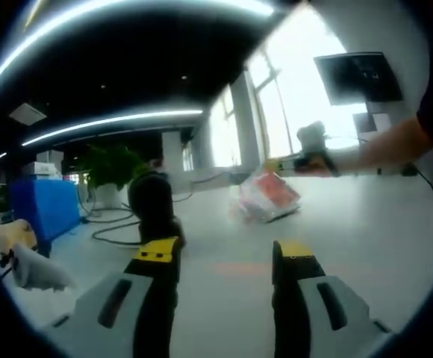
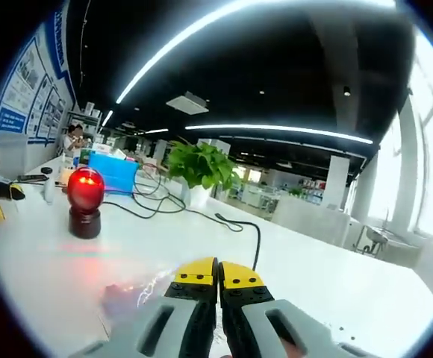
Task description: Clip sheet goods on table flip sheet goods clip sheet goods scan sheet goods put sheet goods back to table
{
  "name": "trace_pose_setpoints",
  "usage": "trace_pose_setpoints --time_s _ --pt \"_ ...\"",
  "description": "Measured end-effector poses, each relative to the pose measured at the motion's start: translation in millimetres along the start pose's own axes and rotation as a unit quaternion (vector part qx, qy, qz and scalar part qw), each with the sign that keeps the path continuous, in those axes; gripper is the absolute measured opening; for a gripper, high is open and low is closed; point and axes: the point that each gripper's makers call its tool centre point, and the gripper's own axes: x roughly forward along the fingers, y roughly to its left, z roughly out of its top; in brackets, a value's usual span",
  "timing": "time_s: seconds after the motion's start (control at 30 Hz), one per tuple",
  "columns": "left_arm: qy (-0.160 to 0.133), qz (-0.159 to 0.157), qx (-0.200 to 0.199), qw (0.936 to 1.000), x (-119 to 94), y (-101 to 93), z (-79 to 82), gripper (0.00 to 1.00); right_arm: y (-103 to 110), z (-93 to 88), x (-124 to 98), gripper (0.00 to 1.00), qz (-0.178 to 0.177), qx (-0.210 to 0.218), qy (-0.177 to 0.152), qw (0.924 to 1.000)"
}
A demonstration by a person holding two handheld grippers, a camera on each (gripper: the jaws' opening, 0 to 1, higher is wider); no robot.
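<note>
On the white table (image 1: 366, 224), going from left to right in the left gripper view, there is a blue box (image 1: 43, 205), a green plant (image 1: 112, 168) and a dark round scanner (image 1: 154, 201) on a stand. Past that, up in the air, is the flat pack (image 1: 267, 195), red and white and shiny. The left gripper (image 1: 224, 257) is low in this view with its jaws wide apart and nothing between them. The pack is ahead of it and a bit to the right, well apart from it. The right gripper (image 1: 311, 153) reaches in from the right and seems to hold the pack by its top right corner, so the pack hangs tilted.

In the right gripper view, the scanner (image 2: 86, 192) glows red at the left, and a black cord (image 2: 239, 224) runs over the table. The right gripper (image 2: 217, 274) has its jaws pressed together on a thin shiny edge of the pack (image 2: 138, 294), which sticks out to the left.

I think the right hand is the one that must bring the pack to the red light.

The pack is blurry, so I cannot read it or tell which face is up. Most of it is hidden under the right jaws.
</note>
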Motion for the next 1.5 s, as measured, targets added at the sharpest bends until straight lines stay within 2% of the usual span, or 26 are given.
trace_pose_setpoints --time_s 0.37,0.53,0.67,0.7,0.83,1.03,1.2,1.33,1.4,1.43,1.5 --pt "0.003 0.005 -0.007 1.0 0 2.8 -1.0 0.41 -18 -27.9 11 0.0 0.002 0.012 0.028 0.9995" --pt "0.003 0.012 -0.008 0.9999 0 5.4 -1.1 0.41 -26 -46.2 15 0.0 0.0 0.027 0.04 0.9988" --pt "0.008 0.014 -0.005 0.9999 0 6.0 -2.7 0.41 -26 -64.6 21 0.0 0.022 0.054 0.061 0.9964" --pt "0.01 0.015 -0.003 0.9998 0 6.1 -3.3 0.41 -29 -67.2 23 0.0 0.018 0.045 0.06 0.997" --pt "0.015 0.018 0.0 0.9997 0 6.5 -4.5 0.41 -24 -74.2 23 0.0 0.023 0.048 0.061 0.9967" --pt "0.018 0.026 0.001 0.9995 0 9.4 -5.1 0.41 -23 -85.9 24 0.0 0.022 0.08 0.065 0.9944" --pt "0.018 0.028 0.002 0.9994 0 9.6 -5.1 0.41 -23 -90.0 23 0.0 0.023 0.091 0.059 0.9938" --pt "0.022 0.027 0.006 0.9994 1 8.4 -6.4 0.4 -24 -91.5 24 0.0 0.016 0.128 0.057 0.99" --pt "0.021 0.027 0.007 0.9994 1 8.0 -6.0 0.4 -24 -91.3 21 0.03 0.021 0.159 0.053 0.9856" --pt "0.021 0.027 0.007 0.9994 1 8.0 -5.8 0.4 -27 -93.0 20 0.09 0.02 0.157 0.055 0.9858" --pt "0.021 0.028 0.007 0.9994 1 8.1 -5.8 0.4 -42 -97.0 15 0.15 0.003 0.176 0.055 0.9829"
